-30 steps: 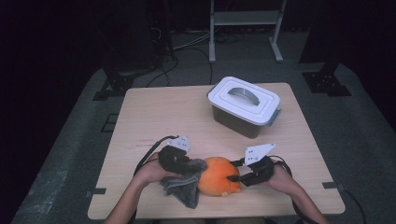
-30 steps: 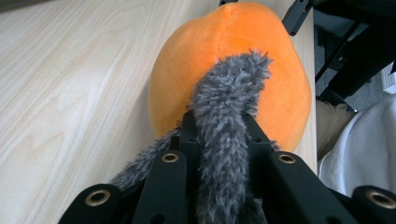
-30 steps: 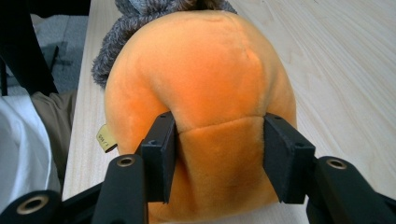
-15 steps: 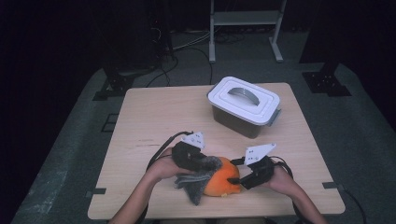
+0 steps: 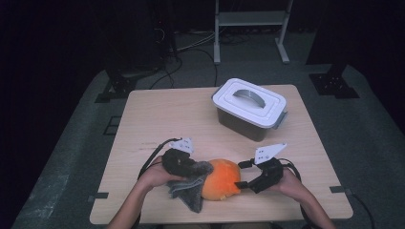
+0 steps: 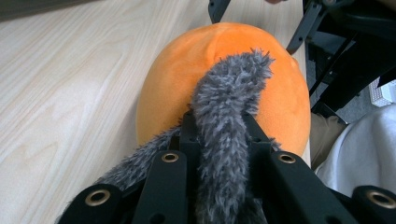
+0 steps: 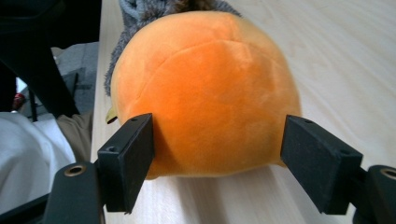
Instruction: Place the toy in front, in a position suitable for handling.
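Just spread wide on either side of the orange plush [image 7: 205,93], right gripper [image 5: 244,183], grip apparently released; left gripper [image 5: 193,167] pinching the grey furry part [image 6: 229,140], plush lying near the table [image 5: 157,114] edge, well apart from the lidded box [image 5: 249,107].

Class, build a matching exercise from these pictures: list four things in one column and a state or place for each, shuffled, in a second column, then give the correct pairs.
Things
1. left gripper
2. right gripper
3. orange plush
4. lidded box

States or places
A. stands at the far side of the table, lid on
B. jaws apart on either side of the orange plush, having just been opening
C. shut on the grey furry part
D. lies on the table near its front edge, between the two grippers

Pairs: 1-C, 2-B, 3-D, 4-A
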Demonstrator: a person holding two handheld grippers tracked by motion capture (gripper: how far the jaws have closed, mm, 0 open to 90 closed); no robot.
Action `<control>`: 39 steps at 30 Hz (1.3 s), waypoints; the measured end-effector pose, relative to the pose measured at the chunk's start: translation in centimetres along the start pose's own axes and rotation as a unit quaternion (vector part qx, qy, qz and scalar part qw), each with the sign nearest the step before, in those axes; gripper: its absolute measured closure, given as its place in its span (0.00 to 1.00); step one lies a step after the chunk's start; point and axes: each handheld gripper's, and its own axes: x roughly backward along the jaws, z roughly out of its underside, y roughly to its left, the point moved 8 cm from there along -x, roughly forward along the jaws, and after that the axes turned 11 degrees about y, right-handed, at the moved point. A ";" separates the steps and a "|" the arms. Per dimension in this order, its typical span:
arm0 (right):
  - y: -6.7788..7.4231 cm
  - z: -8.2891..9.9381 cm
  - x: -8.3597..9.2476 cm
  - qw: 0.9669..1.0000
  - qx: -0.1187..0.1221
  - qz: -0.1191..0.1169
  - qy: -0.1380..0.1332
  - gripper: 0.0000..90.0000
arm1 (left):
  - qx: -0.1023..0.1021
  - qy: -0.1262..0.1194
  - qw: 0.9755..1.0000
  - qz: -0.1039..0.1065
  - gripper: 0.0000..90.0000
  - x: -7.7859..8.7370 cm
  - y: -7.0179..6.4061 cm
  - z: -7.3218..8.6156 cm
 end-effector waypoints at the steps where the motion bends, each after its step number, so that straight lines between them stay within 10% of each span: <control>1: 0.1 -0.1 -0.3 1.000 -0.001 -0.005 0.000 0.28 | 0.000 0.001 1.000 -0.001 0.84 0.0 0.0 0.0; 9: 0.7 -1.4 0.1 0.999 0.008 0.000 -0.041 0.70 | -0.015 0.005 1.000 -0.017 0.84 0.9 -0.3 -0.9; 18: 0.7 -2.7 0.3 0.999 0.026 0.033 -0.033 0.74 | -0.063 0.026 0.997 -0.031 0.84 1.3 -2.2 -4.0; 22: 0.8 -2.5 0.1 0.998 0.029 0.046 -0.027 0.74 | -0.049 0.027 0.998 -0.024 0.84 0.9 -1.9 -4.0; 31: 0.2 -2.1 0.1 0.999 -0.011 0.018 -0.046 0.29 | -0.017 0.015 1.000 -0.020 0.84 0.9 -0.5 -1.8; 39: 0.6 -2.5 -1.3 0.999 -0.013 -0.001 -0.034 0.24 | -0.001 0.006 1.000 -0.017 0.84 1.1 0.1 -1.1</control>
